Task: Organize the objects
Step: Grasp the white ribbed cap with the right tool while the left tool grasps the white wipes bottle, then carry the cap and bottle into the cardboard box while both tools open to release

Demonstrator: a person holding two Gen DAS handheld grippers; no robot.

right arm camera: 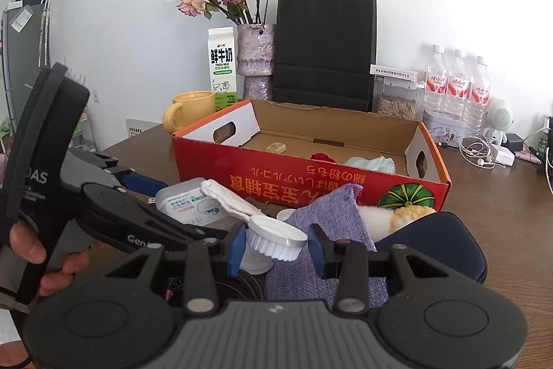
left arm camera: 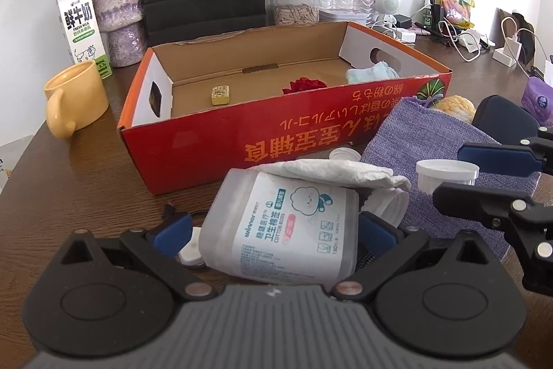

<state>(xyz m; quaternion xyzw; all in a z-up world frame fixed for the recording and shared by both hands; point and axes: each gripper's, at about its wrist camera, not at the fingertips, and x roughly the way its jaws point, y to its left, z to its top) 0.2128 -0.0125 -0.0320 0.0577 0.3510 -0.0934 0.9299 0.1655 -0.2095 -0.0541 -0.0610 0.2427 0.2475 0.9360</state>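
On the brown surface (left arm camera: 86, 168), left gripper (left arm camera: 273, 236) clamps the cotton-bud tub (left arm camera: 280, 223); right gripper (right arm camera: 276, 244) part-closed on the white brush (right arm camera: 276, 236), both bound for the red box (left arm camera: 242, 140).

The cotton bud tub (left arm camera: 287, 223) lying just before the red box (left arm camera: 276, 140) reads "winner" and "COTTON BUDS". Left of the red box, the milk carton (left arm camera: 81, 23) says "FRESH MILK". The left gripper's (right arm camera: 193, 213) body shows "Gen"; the red box's own upside-down print is not legible.
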